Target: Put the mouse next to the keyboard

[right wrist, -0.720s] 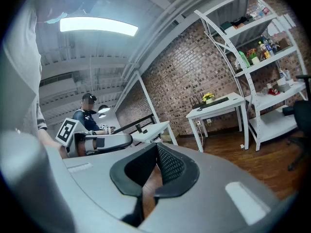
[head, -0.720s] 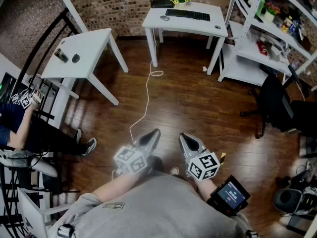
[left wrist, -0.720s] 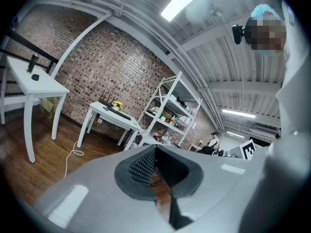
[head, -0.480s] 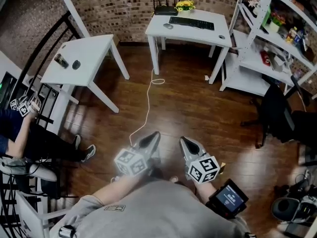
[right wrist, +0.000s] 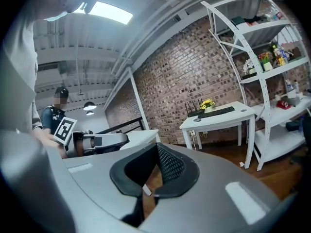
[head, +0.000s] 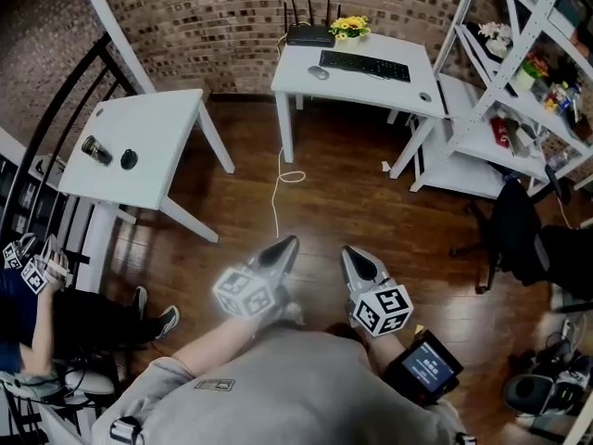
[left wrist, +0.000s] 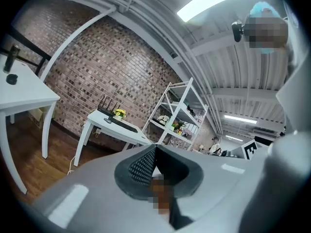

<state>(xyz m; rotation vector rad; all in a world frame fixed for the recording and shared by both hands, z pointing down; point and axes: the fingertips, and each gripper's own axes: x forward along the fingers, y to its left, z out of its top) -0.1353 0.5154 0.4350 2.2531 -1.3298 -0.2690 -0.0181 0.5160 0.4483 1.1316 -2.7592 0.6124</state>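
A white desk (head: 371, 52) stands at the far brick wall with a black keyboard (head: 364, 65) on it and a silver mouse (head: 319, 72) just left of the keyboard. A dark mouse (head: 129, 159) and a dark cylinder (head: 95, 149) lie on the white side table (head: 157, 128) at the left. My left gripper (head: 281, 247) and right gripper (head: 355, 256) are held close to my body over the wooden floor, far from both tables. Both are shut with nothing in them. The right gripper view shows the desk (right wrist: 218, 118) and keyboard (right wrist: 216, 112) ahead.
A white shelving unit (head: 519, 72) with small items stands right of the desk. A white cable (head: 275, 193) runs across the floor from the desk. A dark office chair (head: 514, 221) is at the right. A seated person (head: 37, 295) holding marker cubes is at the left edge.
The head view has shifted: the desk and the side table sit lower and a little left in the frame. Both grippers have stayed shut in front of my body.
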